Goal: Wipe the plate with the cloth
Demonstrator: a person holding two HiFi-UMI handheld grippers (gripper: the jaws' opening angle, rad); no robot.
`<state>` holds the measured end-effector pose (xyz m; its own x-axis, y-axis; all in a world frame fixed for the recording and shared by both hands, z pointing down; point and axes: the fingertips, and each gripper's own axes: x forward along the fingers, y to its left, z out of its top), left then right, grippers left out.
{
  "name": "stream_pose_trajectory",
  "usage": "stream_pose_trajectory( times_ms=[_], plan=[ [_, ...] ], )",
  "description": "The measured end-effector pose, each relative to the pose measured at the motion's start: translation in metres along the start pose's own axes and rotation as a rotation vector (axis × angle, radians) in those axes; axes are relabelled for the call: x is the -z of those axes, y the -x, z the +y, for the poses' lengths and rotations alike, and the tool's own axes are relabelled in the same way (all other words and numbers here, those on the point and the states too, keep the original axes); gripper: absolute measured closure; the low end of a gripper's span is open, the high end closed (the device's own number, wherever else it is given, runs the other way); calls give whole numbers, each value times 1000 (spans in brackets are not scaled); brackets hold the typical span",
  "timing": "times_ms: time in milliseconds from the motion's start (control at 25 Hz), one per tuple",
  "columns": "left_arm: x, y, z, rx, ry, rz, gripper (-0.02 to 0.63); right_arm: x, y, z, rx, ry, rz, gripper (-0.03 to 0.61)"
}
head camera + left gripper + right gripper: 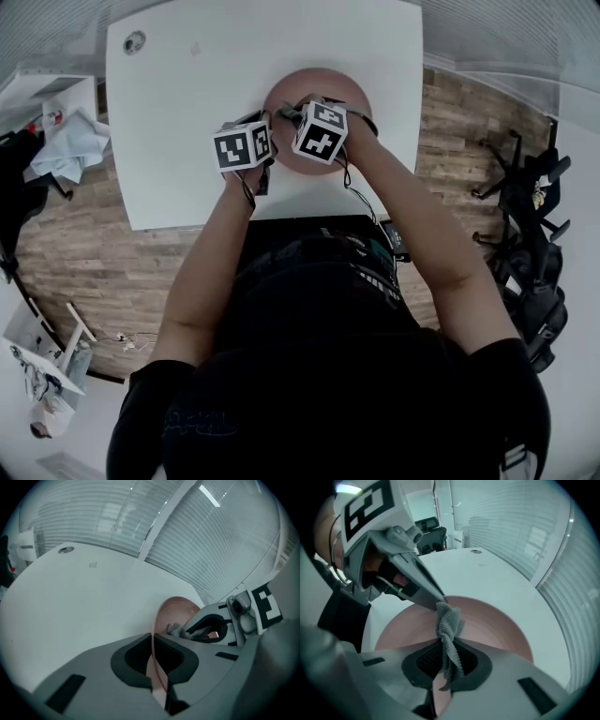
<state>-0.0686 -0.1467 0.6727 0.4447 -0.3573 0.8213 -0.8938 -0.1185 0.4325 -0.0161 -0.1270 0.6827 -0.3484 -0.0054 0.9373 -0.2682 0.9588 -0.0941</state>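
Note:
A pink plate [319, 81] lies on the white table [187, 112], half hidden under my two grippers. In the left gripper view my left gripper [152, 638] is shut on the plate's thin rim [153, 667], which runs between the jaws. My right gripper [450, 643] is shut on a grey knitted cloth [449, 620] that hangs bunched over the plate [492, 625]. The cloth's free end reaches the left gripper's fingertips [433, 598] at the plate's far edge. From the left gripper view the cloth [172, 630] shows over the plate's inside [176, 612].
The table has a round cable hole [134, 41] at its far left corner. Black office chairs [530, 216] stand on the wooden floor to the right. A light blue bundle [70, 142] lies on a shelf at the left. Blinds fill the wall behind the table.

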Motion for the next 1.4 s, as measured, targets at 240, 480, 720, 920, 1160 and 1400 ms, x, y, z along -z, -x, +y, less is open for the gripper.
stream_pose_trajectory(
  times_ms=[240, 480, 720, 920, 1160, 1400],
  plan=[
    [0, 0, -1, 3, -7, -3, 586, 10, 0, 35, -61, 29, -2, 540],
    [0, 0, -1, 0, -19, -8, 586, 26, 2, 64, -111, 25, 22, 540],
    [0, -1, -1, 5, -33, -16, 584, 30, 2, 72, -79, -13, 10, 540],
    [-3, 6, -9, 29, -69, -41, 557, 32, 2, 70, -60, -15, 11, 538],
    [-12, 32, -17, 55, -121, -89, 512, 23, 11, 61, 17, -54, -51, 538],
    [-18, 73, -26, 97, -193, -149, 511, 3, 49, 50, 90, -200, -196, 538]
  ],
)
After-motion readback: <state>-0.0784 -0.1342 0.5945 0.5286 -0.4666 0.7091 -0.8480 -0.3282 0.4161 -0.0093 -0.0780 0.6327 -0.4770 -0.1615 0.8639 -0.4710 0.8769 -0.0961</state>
